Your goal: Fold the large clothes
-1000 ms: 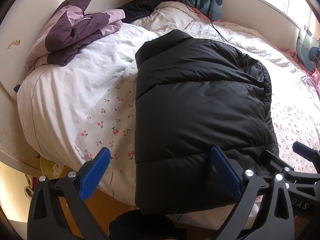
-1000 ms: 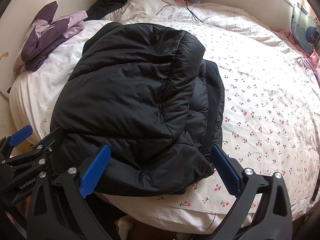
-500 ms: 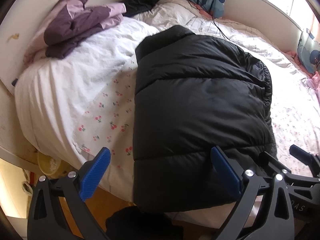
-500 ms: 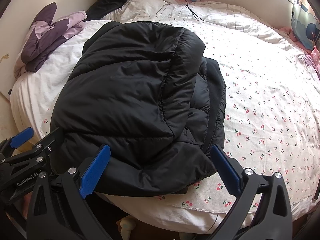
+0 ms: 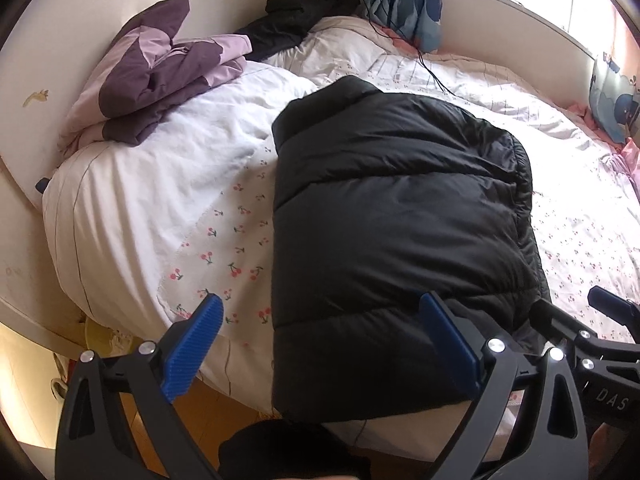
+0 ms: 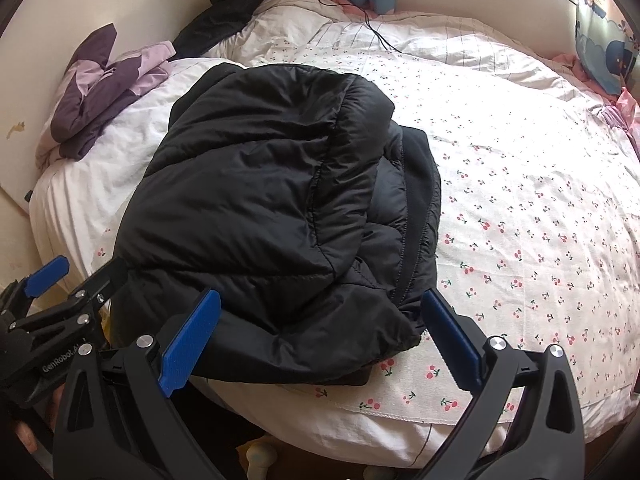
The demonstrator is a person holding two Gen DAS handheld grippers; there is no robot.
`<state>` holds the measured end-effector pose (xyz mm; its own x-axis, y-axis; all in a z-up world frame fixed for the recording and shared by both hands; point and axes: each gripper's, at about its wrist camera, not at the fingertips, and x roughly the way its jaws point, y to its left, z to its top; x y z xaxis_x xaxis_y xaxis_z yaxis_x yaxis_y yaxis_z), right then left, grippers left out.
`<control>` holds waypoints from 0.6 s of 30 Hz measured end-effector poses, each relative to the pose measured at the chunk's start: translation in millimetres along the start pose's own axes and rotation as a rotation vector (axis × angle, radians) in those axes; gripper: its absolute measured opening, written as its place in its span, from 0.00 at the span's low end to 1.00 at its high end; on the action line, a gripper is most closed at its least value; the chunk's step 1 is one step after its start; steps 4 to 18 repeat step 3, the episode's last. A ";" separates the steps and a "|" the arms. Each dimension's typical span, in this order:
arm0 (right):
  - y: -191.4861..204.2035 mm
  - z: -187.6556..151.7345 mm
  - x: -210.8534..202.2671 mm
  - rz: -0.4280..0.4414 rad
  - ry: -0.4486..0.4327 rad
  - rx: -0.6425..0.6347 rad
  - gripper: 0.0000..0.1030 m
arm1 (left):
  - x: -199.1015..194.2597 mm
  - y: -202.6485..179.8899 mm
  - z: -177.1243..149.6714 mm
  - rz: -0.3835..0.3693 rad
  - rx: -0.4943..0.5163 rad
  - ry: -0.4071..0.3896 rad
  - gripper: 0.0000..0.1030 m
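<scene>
A home bedroom: cherry-print bed, window curtain, clothes strewn about

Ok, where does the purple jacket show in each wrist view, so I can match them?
Left wrist: purple jacket upper left, on the white duvet, left of the black puffer jacket.
Right wrist: purple jacket far left, smaller.
Shared landmark: the black cable near the curtain.
</scene>
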<state>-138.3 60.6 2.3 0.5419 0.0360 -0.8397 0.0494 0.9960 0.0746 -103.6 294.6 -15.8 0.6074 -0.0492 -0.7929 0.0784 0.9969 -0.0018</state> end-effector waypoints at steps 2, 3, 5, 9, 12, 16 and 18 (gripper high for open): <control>-1.0 -0.8 -2.7 -0.001 -0.004 0.000 0.94 | -2.5 -3.2 -0.4 -0.003 0.004 -0.004 0.92; -1.2 -1.2 -3.9 0.000 -0.006 0.000 0.94 | -4.0 -4.1 -0.4 -0.008 0.004 -0.006 0.92; -1.2 -1.2 -3.9 0.000 -0.006 0.000 0.94 | -4.0 -4.1 -0.4 -0.008 0.004 -0.006 0.92; -1.2 -1.2 -3.9 0.000 -0.006 0.000 0.94 | -4.0 -4.1 -0.4 -0.008 0.004 -0.006 0.92; -1.2 -1.2 -3.9 0.000 -0.006 0.000 0.94 | -4.0 -4.1 -0.4 -0.008 0.004 -0.006 0.92; -1.2 -1.2 -3.9 0.000 -0.006 0.000 0.94 | -4.0 -4.1 -0.4 -0.008 0.004 -0.006 0.92; -1.2 -1.2 -3.9 0.000 -0.006 0.000 0.94 | -4.0 -4.1 -0.4 -0.008 0.004 -0.006 0.92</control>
